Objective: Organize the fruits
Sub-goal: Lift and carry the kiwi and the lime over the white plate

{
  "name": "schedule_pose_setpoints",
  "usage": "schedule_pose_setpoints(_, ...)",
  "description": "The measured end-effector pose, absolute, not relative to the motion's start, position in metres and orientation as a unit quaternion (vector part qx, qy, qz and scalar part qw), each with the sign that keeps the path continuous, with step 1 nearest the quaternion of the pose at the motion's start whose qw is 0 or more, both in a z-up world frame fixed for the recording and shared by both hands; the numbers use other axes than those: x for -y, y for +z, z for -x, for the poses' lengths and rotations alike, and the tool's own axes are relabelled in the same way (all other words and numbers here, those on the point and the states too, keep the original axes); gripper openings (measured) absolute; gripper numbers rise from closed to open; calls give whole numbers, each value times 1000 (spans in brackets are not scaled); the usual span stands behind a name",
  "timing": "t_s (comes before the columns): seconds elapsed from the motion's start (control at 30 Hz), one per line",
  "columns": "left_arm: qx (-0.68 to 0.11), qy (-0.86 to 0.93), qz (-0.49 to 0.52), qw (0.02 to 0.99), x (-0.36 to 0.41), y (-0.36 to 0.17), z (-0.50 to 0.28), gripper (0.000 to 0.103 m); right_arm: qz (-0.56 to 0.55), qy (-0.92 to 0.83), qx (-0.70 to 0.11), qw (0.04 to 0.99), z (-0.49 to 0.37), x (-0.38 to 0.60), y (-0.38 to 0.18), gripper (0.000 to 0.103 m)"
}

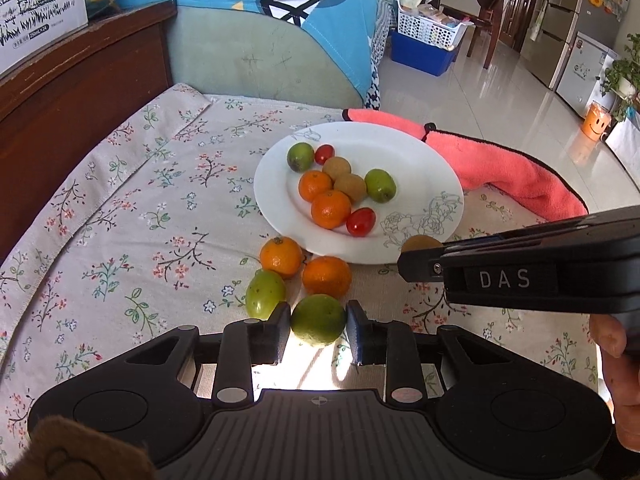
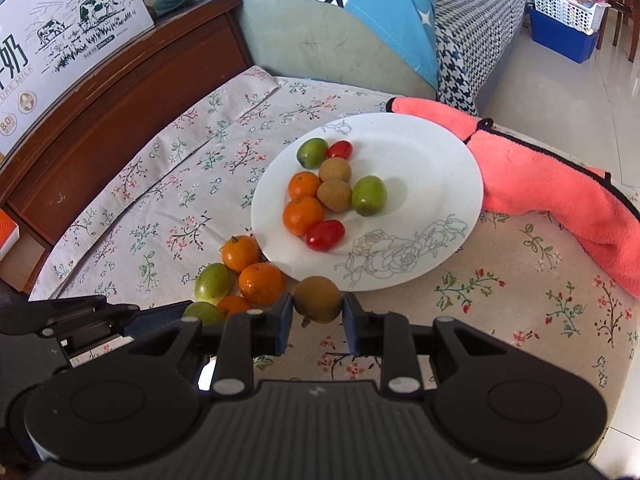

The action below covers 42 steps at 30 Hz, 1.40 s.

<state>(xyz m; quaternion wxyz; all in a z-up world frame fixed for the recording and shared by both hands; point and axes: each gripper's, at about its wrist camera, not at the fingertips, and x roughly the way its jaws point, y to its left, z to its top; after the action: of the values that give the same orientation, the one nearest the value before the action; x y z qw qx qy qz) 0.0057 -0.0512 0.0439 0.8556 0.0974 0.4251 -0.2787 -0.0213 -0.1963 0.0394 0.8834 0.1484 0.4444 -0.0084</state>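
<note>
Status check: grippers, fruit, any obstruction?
Left gripper shut on green fruit. Right gripper shut on brown fruit. Plate ahead, path clear.

Brown fruit (image 2: 318, 299) between right gripper (image 2: 317, 322) jaws

The plate (image 2: 420, 152) looks like glossy white ceramic w/ a thin grey flower print, sitting on a matt woven cloth (image 2: 520, 304) w/ floral pattern. The pink towel (image 2: 540, 184) is fluffy, rough-napped fabric; the headboard (image 2: 132, 92) is dark polished wood, the box (image 2: 60, 40) printed cardboard. Both grippers' bodies look like matt black plastic, ribbed in the middle, w/ small metal pins.
</note>
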Motion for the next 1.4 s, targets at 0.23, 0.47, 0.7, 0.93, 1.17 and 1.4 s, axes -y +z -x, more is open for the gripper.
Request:
schedule_pose_setpoints(0.23,-410,-262,-72,871,60,58,-23,27,-171,-27,-424,889,23,216,50,27)
schedule_pose_setpoints(0.47,-402,-272,-57,872,77,69,-40,27,-195,-58,-408,890,22,236,57,27)
schedule_pose_setpoints(0.7,-418,-273,-55,865,43,75,-42,27,-199,-60,-409,888,21,239,56,27)
schedule_pose_setpoints(0.93,-457,-247,-66,852,6,55,-29,29,-197,-32,-427,882,22,222,48,27)
schedule_pose_setpoints(1.17,-463,-237,-117,846,5,42,-9,43,-186,-31,-443,877,24,215,40,27)
schedule_pose_setpoints(1.4,-475,-223,-147,838,4,24,-9,42,-198,-34,-442,874,24,219,41,27)
